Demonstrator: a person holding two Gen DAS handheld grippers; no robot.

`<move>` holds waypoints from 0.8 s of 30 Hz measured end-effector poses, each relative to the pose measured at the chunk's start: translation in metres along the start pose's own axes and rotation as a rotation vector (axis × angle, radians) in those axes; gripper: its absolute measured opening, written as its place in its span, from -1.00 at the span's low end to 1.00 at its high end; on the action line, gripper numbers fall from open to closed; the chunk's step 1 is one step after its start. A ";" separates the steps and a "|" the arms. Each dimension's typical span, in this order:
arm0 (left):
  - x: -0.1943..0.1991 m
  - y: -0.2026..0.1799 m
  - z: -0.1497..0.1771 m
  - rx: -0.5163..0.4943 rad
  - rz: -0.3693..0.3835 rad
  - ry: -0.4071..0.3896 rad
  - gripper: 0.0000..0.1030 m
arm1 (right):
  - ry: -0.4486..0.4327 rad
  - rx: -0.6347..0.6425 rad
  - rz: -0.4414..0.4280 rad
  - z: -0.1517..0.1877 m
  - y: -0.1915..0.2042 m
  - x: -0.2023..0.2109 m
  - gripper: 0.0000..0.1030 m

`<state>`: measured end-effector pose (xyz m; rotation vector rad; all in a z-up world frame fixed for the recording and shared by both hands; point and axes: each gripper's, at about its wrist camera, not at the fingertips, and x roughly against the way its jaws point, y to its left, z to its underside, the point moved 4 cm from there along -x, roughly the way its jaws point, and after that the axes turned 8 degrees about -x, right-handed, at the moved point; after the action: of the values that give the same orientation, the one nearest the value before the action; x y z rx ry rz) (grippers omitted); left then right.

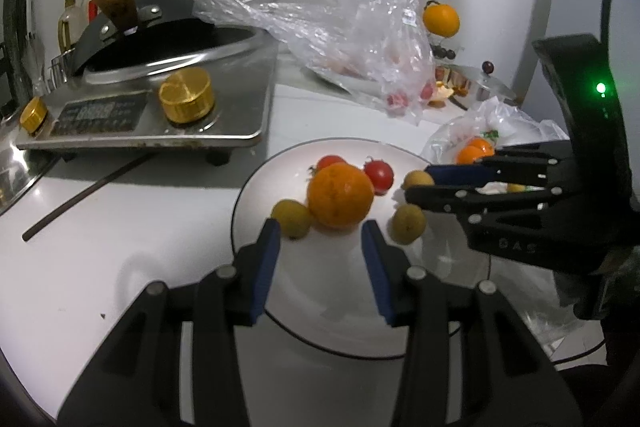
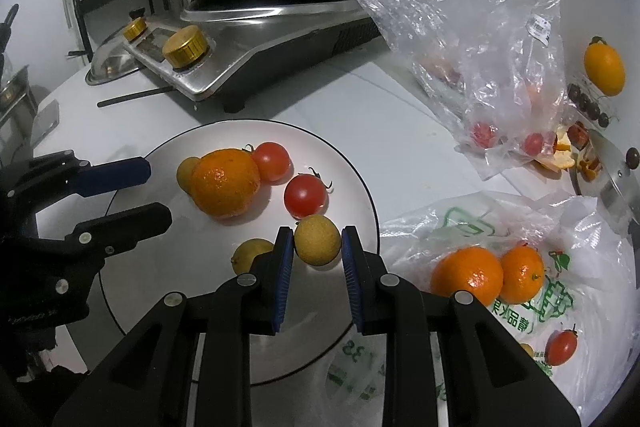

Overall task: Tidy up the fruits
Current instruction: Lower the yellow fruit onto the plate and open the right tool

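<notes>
A white plate (image 1: 304, 315) (image 2: 352, 163) holds an orange (image 1: 340, 195) (image 2: 224, 183), two red tomatoes (image 1: 379, 175) (image 2: 306, 195) and small yellow-green fruits (image 1: 292, 218). My left gripper (image 1: 322, 227) is open and empty just in front of the orange. My right gripper (image 2: 318, 238) (image 1: 416, 183) has its pads on both sides of a yellow-green fruit (image 2: 317, 240) (image 1: 418, 179) over the plate's right part; the fruit fills the gap. Another small fruit (image 2: 250, 254) (image 1: 407, 225) lies beside it.
A printed plastic bag (image 2: 540, 307) at the right holds two oranges (image 2: 468, 277) and a tomato (image 2: 562, 346). A clear bag (image 1: 360, 39) with tomatoes lies behind the plate. A steel stove (image 1: 160, 107) with a pan stands at the left. A chopstick (image 1: 88, 195) lies on the counter.
</notes>
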<state>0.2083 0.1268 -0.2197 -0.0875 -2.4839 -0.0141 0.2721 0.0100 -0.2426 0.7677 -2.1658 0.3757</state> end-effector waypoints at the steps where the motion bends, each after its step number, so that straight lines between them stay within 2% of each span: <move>1: 0.000 0.000 0.000 0.001 0.000 -0.001 -0.15 | 0.002 -0.001 0.001 0.000 0.000 0.000 -0.48; 12: 0.004 -0.003 0.000 -0.003 0.002 -0.003 -0.14 | 0.000 -0.017 0.010 0.001 -0.004 0.004 -0.48; 24: 0.015 -0.022 -0.004 -0.026 0.002 -0.014 -0.14 | -0.029 -0.028 0.008 0.008 -0.006 0.029 -0.48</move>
<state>0.1970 0.1060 -0.2074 -0.1012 -2.4980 -0.0455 0.2564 -0.0099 -0.2255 0.7536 -2.1969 0.3401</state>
